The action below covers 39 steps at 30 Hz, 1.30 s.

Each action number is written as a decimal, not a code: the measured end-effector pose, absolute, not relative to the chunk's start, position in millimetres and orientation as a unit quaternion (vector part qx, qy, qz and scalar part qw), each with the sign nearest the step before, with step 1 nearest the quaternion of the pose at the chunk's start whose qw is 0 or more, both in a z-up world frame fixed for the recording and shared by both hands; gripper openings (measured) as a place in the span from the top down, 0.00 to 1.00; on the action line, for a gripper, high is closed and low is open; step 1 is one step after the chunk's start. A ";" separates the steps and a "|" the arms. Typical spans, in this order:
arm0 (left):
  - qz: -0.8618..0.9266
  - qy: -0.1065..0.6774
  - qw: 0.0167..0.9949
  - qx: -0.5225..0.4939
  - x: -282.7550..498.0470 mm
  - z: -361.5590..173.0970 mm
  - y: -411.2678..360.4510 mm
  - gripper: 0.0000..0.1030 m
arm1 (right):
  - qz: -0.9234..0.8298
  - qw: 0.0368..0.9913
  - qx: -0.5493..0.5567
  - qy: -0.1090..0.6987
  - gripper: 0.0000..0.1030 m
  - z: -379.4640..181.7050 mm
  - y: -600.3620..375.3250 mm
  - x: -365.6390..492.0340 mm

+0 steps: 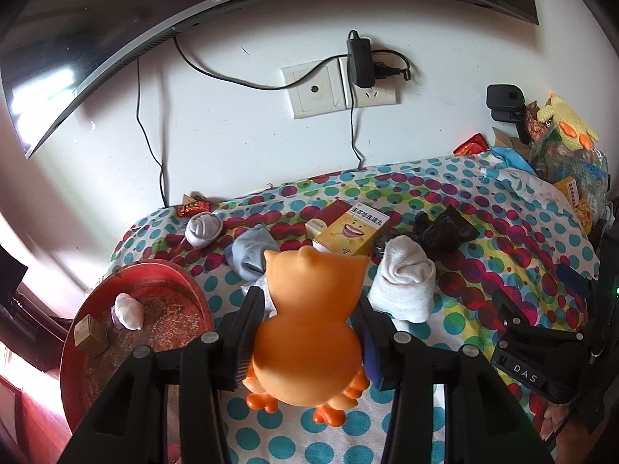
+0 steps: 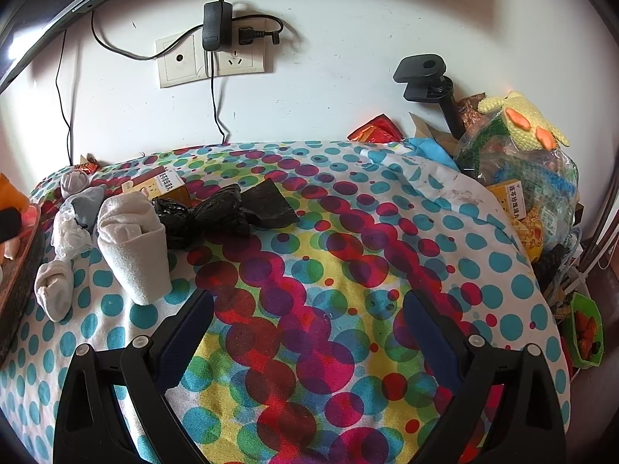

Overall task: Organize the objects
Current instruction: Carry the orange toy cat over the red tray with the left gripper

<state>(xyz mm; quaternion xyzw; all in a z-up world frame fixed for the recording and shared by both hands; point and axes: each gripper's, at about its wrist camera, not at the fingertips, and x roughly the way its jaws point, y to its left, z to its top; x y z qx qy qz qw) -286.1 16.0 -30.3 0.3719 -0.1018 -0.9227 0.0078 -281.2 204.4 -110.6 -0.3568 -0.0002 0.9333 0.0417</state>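
My left gripper [image 1: 309,309] is shut on an orange rubber duck toy [image 1: 309,332] and holds it over the dotted cloth, just right of the red round tray [image 1: 174,270]. The tray holds a white wad [image 1: 127,311] and a small brown block [image 1: 89,334]. A rolled white sock [image 1: 402,282] lies right of the duck; it also shows in the right wrist view [image 2: 135,247]. My right gripper [image 2: 305,309] is open and empty above the cloth's middle. The orange duck shows at the far left edge [image 2: 9,193].
A yellow box [image 1: 350,232], a grey sock [image 1: 251,255], a balled sock [image 1: 203,228] and a black plastic bag [image 2: 220,212] lie toward the wall. A cluttered pile with a knitted yellow toy [image 2: 522,120] stands at the right. A monitor [image 1: 116,38] hangs above.
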 end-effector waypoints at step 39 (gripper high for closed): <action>-0.910 -0.071 0.122 0.391 -276.7 -37.5 -112.0 0.55 | 0.934 0.022 -0.357 -0.021 0.03 -111.0 191.3 -283.3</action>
